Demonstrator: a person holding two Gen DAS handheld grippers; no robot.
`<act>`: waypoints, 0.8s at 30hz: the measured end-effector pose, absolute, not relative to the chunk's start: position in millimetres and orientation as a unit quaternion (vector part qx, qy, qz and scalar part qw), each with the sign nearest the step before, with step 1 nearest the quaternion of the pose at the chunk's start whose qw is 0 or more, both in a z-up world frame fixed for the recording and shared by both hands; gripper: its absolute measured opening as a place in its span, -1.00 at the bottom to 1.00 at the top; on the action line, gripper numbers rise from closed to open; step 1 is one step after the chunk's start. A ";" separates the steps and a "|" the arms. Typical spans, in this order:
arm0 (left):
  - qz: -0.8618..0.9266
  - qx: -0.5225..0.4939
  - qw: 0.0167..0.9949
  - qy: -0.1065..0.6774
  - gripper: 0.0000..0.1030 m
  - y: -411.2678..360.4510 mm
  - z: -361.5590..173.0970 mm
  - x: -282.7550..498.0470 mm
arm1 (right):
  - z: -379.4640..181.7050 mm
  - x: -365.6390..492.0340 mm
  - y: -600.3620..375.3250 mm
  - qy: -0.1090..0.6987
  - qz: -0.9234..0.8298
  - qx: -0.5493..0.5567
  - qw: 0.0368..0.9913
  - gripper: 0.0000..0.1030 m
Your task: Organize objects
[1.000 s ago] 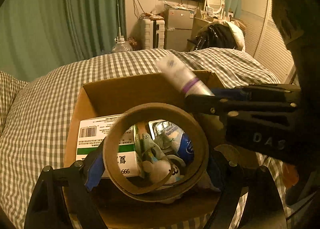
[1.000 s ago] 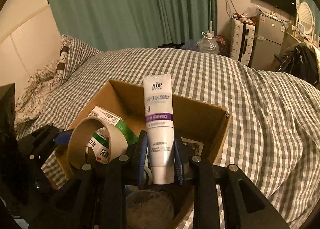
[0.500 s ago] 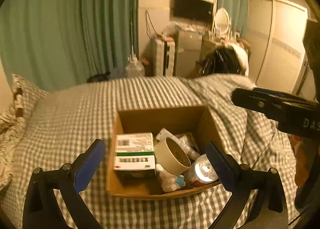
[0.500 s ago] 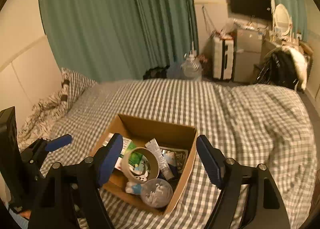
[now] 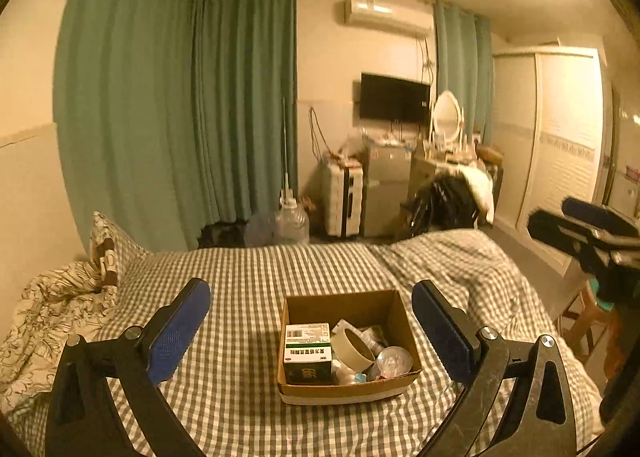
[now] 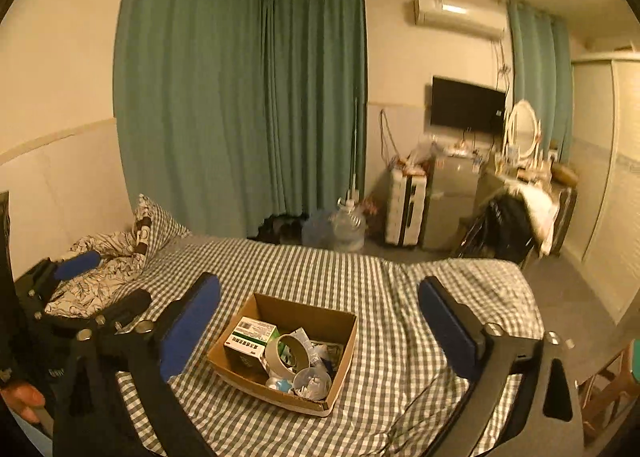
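Observation:
A cardboard box sits on the checked bed. Inside lie a beige tape roll, a green-and-white medicine box, a white tube and a clear round container. My left gripper hangs high above and short of the box, open with nothing between its blue pads. My right gripper is equally high, its jaws opening wide with nothing between them.
The checked bedspread stretches around the box. A pillow and a floral quilt lie at the left. Beyond the bed stand green curtains, a water jug and a suitcase. A wooden stool stands at the right.
Both grippers let go and rose back from the box: the left released the tape roll, the right released the tube. Both things now lie in the box and the jaws stand wide.

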State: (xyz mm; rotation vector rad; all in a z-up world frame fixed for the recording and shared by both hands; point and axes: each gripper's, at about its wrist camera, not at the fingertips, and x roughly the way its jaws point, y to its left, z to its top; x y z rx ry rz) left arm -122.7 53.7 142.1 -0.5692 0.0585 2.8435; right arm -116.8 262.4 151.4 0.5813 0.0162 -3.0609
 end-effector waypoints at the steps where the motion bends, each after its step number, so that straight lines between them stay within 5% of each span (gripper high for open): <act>1: 0.974 -0.192 0.119 0.016 1.00 50.1 144.6 -117.3 | 152.8 -108.6 259.6 0.006 -0.984 0.180 0.011 0.99; 12: 0.991 -0.102 0.083 -0.005 1.00 23.5 143.8 -58.6 | 118.5 -35.5 247.1 0.007 -0.992 0.123 -0.018 0.99; 24: 0.988 -0.138 0.056 0.041 1.00 49.9 23.4 -73.8 | 5.7 -67.6 253.0 0.019 -0.990 0.119 -0.068 0.99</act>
